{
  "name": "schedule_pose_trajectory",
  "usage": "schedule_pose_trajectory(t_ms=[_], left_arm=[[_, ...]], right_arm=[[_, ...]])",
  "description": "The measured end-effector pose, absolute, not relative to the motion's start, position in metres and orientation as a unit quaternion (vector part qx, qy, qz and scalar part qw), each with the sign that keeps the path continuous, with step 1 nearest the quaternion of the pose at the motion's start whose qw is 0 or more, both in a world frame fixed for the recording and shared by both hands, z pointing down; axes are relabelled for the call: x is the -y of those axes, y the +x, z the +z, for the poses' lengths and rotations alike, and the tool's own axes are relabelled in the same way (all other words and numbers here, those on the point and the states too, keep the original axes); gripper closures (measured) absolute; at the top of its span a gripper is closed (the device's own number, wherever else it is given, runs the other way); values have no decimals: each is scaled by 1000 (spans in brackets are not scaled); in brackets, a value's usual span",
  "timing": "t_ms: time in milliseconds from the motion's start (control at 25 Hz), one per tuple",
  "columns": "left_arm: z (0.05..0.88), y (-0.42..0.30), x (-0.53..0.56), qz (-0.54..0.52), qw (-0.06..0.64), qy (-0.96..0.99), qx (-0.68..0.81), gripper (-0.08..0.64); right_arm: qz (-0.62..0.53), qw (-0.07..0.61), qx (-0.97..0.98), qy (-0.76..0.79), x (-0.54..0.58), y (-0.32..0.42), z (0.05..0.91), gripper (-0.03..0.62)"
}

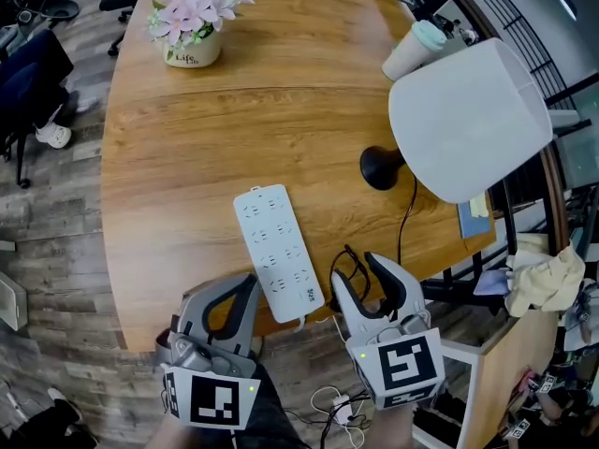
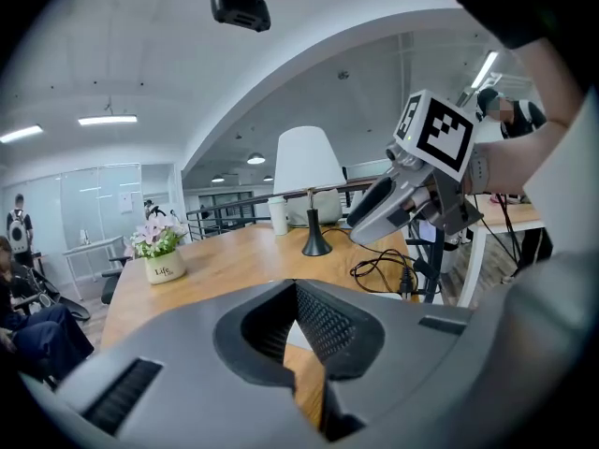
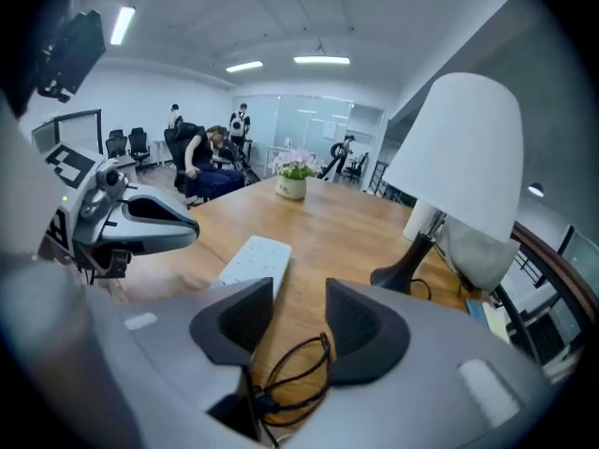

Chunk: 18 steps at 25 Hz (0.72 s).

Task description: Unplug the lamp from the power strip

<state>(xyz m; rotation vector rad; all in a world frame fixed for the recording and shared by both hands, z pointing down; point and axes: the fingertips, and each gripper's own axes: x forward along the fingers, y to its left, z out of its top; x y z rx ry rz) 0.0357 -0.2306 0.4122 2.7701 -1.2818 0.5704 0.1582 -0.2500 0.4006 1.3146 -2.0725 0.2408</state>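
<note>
A person is standing at the near edge of a wooden table, holding a pair of tongs in each hand. The right tongs are hovering over the table edge with the jaws well apart and gripping nothing. The lamp's black cord is lying in a loose loop directly under and between those open jaws. Its plug is sitting at the loop's near end, by the table edge and apart from the power strip. The white strip is lying flat between the two tongs, just left of the right pair and just ahead of the left. The left tongs are resting with their tips closed together on nothing. The lamp is standing ahead and to the right of the right tongs, its black base trailing the cord back toward them. A flower pot is sitting well beyond the left tongs, at the far side.
</note>
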Motion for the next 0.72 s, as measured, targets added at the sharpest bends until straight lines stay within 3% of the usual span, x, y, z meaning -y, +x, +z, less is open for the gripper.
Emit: schedule_pose_trajectory(t_ms=[80, 200, 480, 720], left_arm=[[407, 34, 234, 171, 21, 894, 413, 565], [400, 31, 235, 150, 33, 897, 415, 565], [389, 28, 228, 99, 120, 894, 420, 565], [371, 29, 226, 82, 120, 893, 426, 565]], right_arm=[[81, 308, 798, 512, 247, 156, 397, 503], [77, 272, 809, 515, 243, 148, 389, 582], [79, 172, 834, 518, 227, 136, 363, 584], [66, 134, 838, 525, 212, 131, 343, 584]])
